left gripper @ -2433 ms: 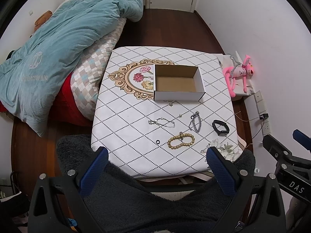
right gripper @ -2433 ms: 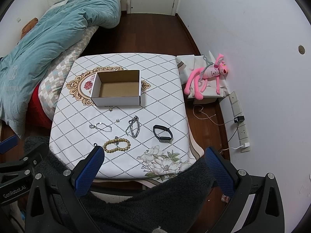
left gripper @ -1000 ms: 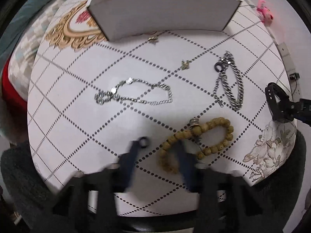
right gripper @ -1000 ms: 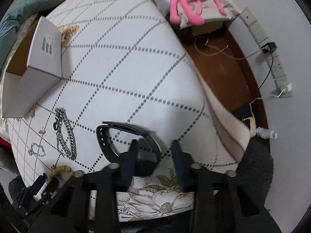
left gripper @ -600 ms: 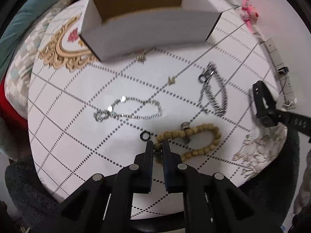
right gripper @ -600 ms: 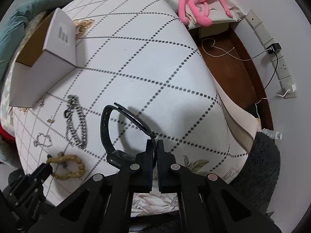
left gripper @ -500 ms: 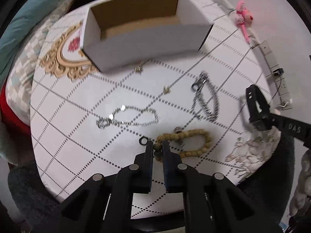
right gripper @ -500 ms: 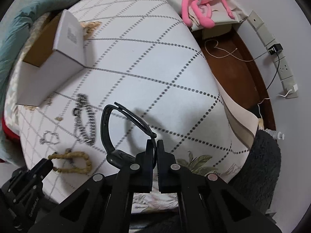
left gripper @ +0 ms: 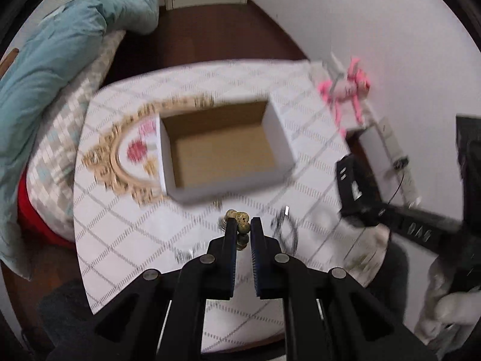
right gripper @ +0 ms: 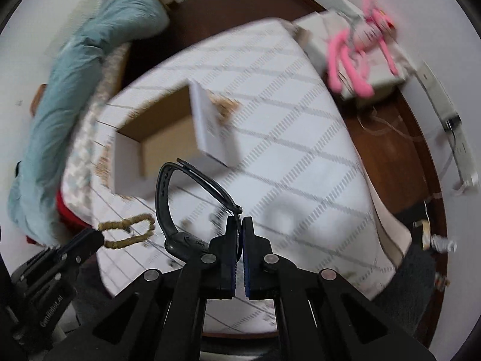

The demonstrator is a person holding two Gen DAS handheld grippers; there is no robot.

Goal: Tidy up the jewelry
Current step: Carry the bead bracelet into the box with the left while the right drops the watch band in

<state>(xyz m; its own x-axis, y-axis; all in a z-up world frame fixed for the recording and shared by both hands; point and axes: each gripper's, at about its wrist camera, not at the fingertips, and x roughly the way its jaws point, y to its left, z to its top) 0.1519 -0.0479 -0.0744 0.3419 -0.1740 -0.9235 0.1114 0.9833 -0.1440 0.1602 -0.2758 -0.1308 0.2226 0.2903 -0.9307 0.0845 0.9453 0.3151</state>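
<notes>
The left gripper [left gripper: 240,229] has its jaws squeezed on the floppy bead bracelet [left gripper: 239,221]. The right gripper [right gripper: 239,229] pinches the light, bendy black band [right gripper: 168,198]. Both hang above the tabletop [left gripper: 126,240], near the box [left gripper: 222,153].

A teal duvet [left gripper: 60,60] slumps over the checked bedding [left gripper: 57,138] at left; a pink plush toy [right gripper: 357,51] (blurred) lies by the wall.

We're looking into a home bedroom: a teal duvet [left gripper: 60,60] is lying rumpled on the bed, a pink plush toy [right gripper: 357,51] is sitting by the wall.
</notes>
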